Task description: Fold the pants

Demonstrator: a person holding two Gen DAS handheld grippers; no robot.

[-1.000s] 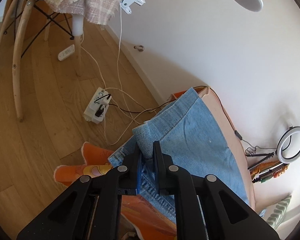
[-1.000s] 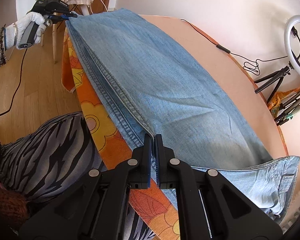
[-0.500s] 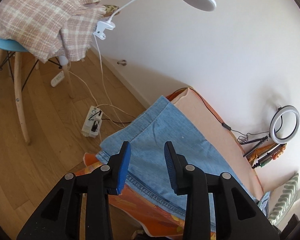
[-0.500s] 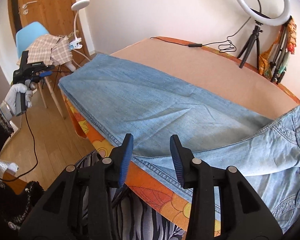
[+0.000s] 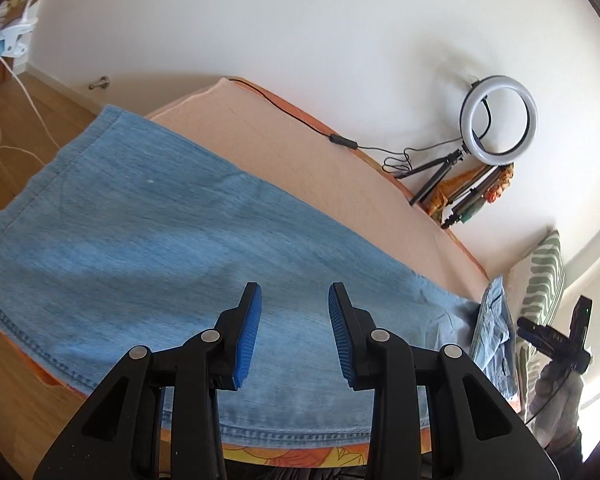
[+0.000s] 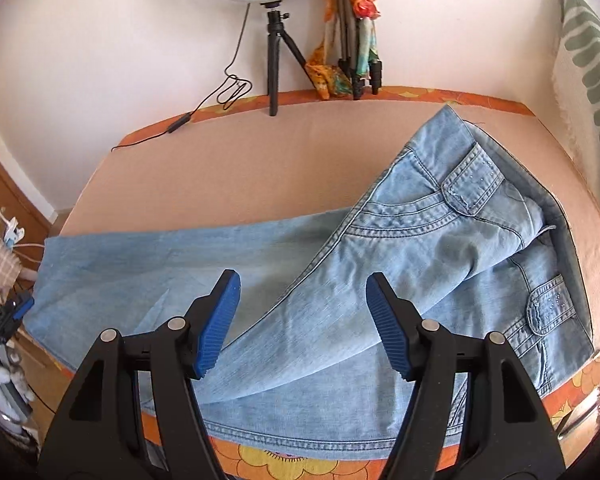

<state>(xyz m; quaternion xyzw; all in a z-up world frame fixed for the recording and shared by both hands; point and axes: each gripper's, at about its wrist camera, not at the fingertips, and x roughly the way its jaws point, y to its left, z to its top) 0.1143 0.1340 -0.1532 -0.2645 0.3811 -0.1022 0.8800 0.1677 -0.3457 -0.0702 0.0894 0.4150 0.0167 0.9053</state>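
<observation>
Denim jeans (image 6: 320, 280) look soft and heavy; I would grip the hem and waistband. Left claw (image 5: 294, 330) and right claw (image 6: 302, 320) hover released.

Your jeans (image 6: 340, 280) are light-blue denim, a matt woven cloth with raised double stitching along seams and pocket flaps, faded paler in patches. Under them you have a peach table cover (image 6: 240, 172), matt and slightly fuzzy, over an orange flowered cloth (image 6: 284, 464) with a smoother printed face. Your left gripper (image 5: 294, 334) and right gripper (image 6: 302, 322) are black plastic with a dull sheen, bright metal rivets, and ribbed blue rubbery pads (image 6: 220, 320). The ring light (image 5: 500, 120) is smooth white plastic on a black matt tripod (image 6: 276, 60). The floor (image 5: 24, 120) is satin-finished wood.
</observation>
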